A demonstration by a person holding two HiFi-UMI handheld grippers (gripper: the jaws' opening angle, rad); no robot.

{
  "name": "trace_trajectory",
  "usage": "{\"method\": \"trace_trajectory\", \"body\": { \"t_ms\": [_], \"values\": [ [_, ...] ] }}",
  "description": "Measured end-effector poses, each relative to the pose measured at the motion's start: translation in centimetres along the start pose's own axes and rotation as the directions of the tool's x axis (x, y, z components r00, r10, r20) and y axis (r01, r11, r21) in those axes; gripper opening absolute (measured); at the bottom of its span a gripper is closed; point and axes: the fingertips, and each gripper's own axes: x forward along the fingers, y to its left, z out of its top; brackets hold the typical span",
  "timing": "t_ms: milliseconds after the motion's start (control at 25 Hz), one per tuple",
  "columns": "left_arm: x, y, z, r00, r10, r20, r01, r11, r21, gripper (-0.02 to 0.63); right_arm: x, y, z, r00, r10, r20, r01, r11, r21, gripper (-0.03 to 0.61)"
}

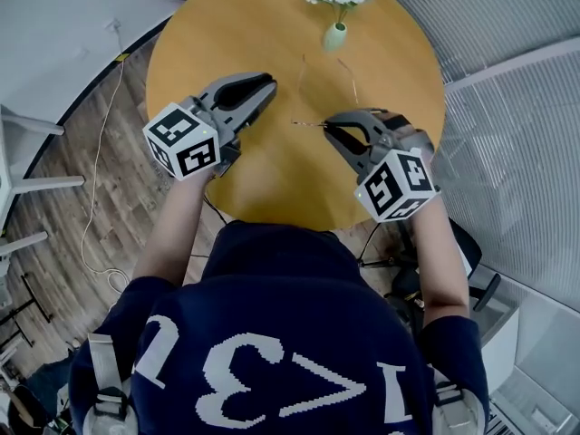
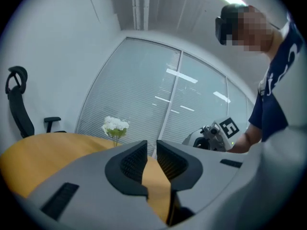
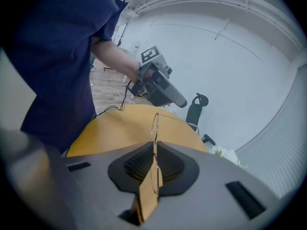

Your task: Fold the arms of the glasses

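Thin wire-framed glasses (image 1: 306,123) hang above the round wooden table (image 1: 227,25), their two arms spread open and reaching toward the vase. My right gripper (image 1: 328,125) is shut on the frame. In the right gripper view the wire rim (image 3: 156,114) stands upright between the pads of that gripper (image 3: 153,145), with one arm running off to the right. My left gripper (image 1: 265,87) hovers a short way left of the glasses, apart from them. In its own view the left gripper (image 2: 152,148) has its jaws nearly together with nothing between them.
A small green vase (image 1: 335,34) with white flowers (image 2: 115,126) stands at the table's far edge. A black office chair (image 2: 17,99) sits beyond the table. A slatted glass wall (image 1: 507,89) runs along the right, and a cable (image 1: 100,152) lies on the wooden floor at left.
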Motion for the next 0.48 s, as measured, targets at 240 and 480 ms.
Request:
{"method": "trace_trajectory", "body": {
  "t_ms": [240, 480],
  "values": [
    [1.8, -0.6, -0.1, 0.993, -0.122, -0.007, 0.119, 0.982, -0.148, 0.12, 0.2, 0.6, 1.1, 1.0, 0.001, -0.003, -0.002, 0.998, -0.062, 0.041],
    [2.6, -0.5, -1.3, 0.989, -0.131, -0.072, 0.121, 0.985, -0.122, 0.095, 0.6, 1.0, 1.4, 1.0, 0.013, -0.003, -0.014, 0.997, -0.082, 0.041]
  ]
}}
